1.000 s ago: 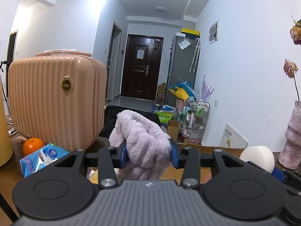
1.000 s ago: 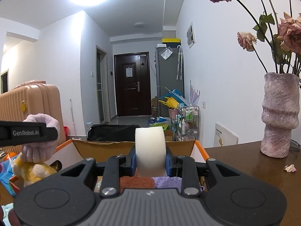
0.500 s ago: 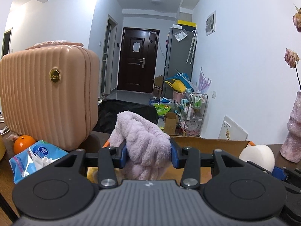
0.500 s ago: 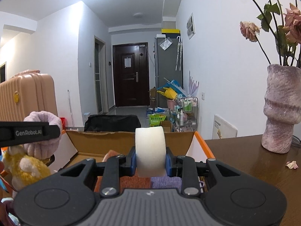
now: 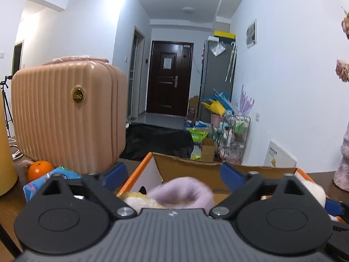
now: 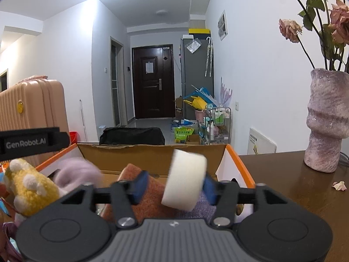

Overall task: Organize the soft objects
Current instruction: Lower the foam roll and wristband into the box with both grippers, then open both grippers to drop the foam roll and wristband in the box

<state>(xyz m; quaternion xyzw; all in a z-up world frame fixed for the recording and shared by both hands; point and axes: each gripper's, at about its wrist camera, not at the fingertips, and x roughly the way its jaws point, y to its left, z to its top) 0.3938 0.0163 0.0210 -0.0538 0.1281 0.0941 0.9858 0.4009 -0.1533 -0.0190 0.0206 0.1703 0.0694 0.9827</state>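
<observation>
My left gripper (image 5: 173, 174) hangs over the open cardboard box (image 5: 187, 168), its jaws opening wide with nothing pressed between them. Below them the purple plush (image 5: 181, 194) is a blur dropping into the box beside a yellow plush (image 5: 135, 196). My right gripper (image 6: 175, 186) is also opening above the box (image 6: 152, 152). The white sponge (image 6: 185, 181) tilts loose between its blue pads (image 6: 141, 185), leaning toward the right one. In the right wrist view the purple plush (image 6: 78, 170) and yellow plush (image 6: 28, 187) show at left, under the left gripper's finger (image 6: 32, 142).
A pink ribbed suitcase (image 5: 65, 113) stands left of the box, with an orange (image 5: 39, 170) and a blue tissue pack (image 5: 54, 176) before it. A mauve vase (image 6: 327, 122) of dried roses stands on the brown table at right. Folded orange cloth (image 6: 144, 196) lies in the box.
Both grippers have opened. The purple plush has left the left jaws and sunk toward the box. The sponge has come free of the right jaws' squeeze and tipped to the right.
</observation>
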